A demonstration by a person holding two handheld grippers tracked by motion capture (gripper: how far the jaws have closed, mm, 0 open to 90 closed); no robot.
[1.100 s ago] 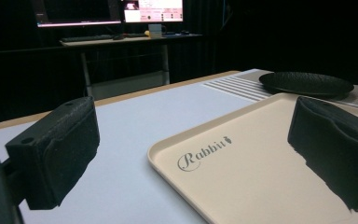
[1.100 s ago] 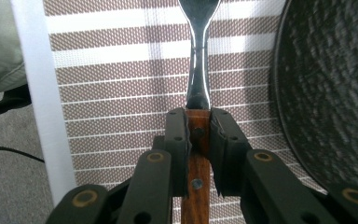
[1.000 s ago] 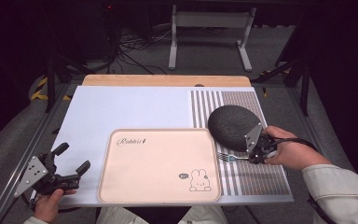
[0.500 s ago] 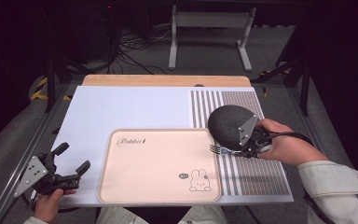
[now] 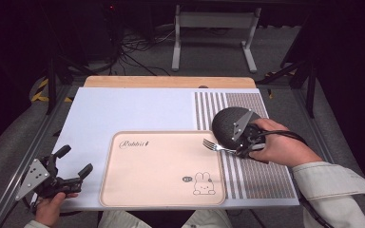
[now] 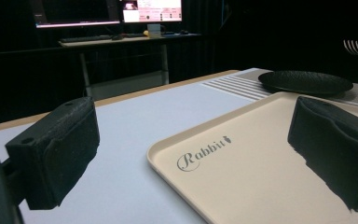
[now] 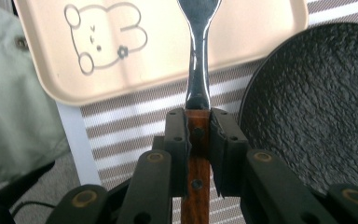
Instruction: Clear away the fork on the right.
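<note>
Item, fork (image 5: 215, 146): we carry it clamped by its wooden handle in the right gripper (image 5: 244, 148), tines over the tray's (image 5: 161, 190) three-o'clock edge, left gripper (image 5: 73, 164) open at eight o'clock; next, lower and release.

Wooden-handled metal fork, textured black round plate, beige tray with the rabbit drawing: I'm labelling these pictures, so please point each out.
Wooden-handled metal fork (image 7: 199, 56): right gripper view, on its metal neck.
Textured black round plate (image 7: 317, 102): right gripper view, on its rough inner surface.
Beige tray with the rabbit drawing (image 5: 161, 166): high view, on its bare middle.
</note>
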